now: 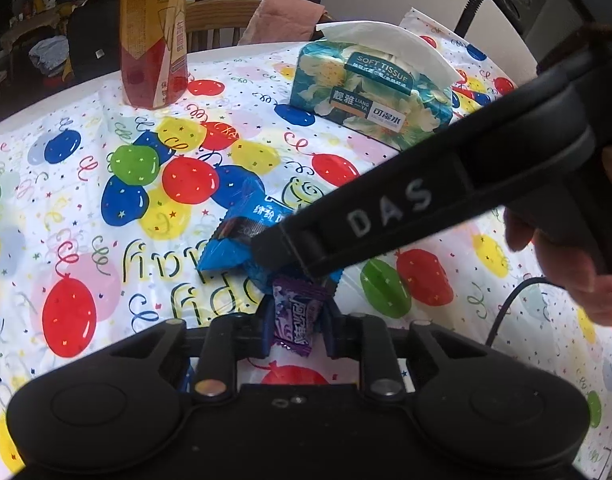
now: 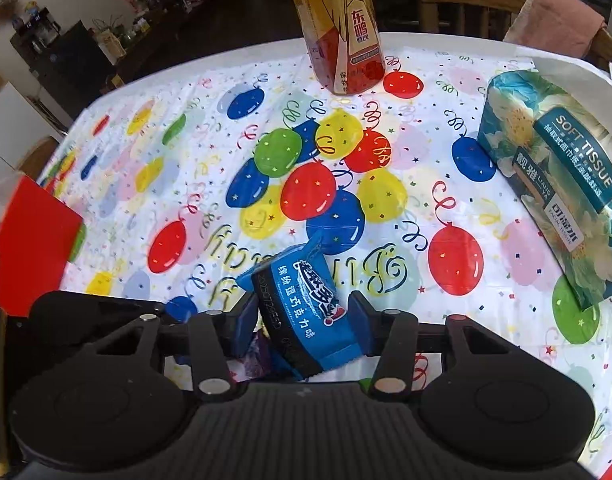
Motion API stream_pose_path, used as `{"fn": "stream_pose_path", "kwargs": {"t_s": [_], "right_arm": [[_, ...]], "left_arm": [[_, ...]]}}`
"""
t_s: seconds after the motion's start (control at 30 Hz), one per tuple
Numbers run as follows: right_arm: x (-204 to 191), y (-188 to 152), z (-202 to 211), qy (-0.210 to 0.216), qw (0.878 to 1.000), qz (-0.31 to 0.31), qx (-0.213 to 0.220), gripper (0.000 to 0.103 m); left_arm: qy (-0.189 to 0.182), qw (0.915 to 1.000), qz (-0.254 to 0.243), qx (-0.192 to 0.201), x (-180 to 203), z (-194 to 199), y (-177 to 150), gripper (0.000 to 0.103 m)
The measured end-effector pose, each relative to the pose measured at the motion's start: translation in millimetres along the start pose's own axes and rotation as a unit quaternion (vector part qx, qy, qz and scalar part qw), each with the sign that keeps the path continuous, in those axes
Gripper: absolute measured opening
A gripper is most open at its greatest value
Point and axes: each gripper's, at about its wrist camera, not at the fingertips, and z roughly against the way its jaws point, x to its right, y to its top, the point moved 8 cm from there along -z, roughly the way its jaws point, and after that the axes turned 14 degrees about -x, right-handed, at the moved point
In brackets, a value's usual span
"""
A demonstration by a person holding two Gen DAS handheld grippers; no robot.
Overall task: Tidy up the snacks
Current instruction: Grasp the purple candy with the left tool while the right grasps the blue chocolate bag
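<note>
Your left claw [image 1: 296, 322] is matte black plastic: a broad body with a round raised disc on each side, angular link arms with triangular cut-outs, and silvery round pivot pins at the joints. Its two fingers carry dark blue pads [image 1: 331, 334]. Your right claw [image 2: 304, 320] is built the same way, black with twin discs, silver pins and blue pads [image 2: 362, 322]. Seen from the left wrist, the right claw's long black side bears raised pale letters reading "DAS" [image 1: 388, 210]. A thin black cable [image 1: 506, 308] trails below your hand [image 1: 578, 264] at its grip.
</note>
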Motion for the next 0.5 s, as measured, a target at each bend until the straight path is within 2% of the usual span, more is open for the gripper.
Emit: {"fn": "stream_pose_path", "kwargs": {"t_s": [0.1,0.2,0.37,0.4,0.5], "right_arm": [[-3,0,-3,-0.001,1.0,0.005,-0.002,0.049],[-4,-1,-3,0.008,1.0,0.0,-0.002,0.043],[-8,-3,0,-0.001,1.0,0.001,0.002,0.037],[-9,-4,1,0.001,1.0,0.0,0.003,0.032],[-12,-7,5,-0.005,1.0,0.002,0.005,0.031]], "left_arm": [[-0.002,1.0,0.006,-0.001,-1,2,-4,0.02],[-0.002,0.9999,0.013,0.0,-2,6,-7,0.019],[0.001,0.9995,0.031,0.003,-5,14,-15,0.019],[0.001,0.9994,0.035,0.003,-6,16,-17,0.019],[-0.003,0.9989,0.045,0.009,-7,24,-23,0.019]]}}
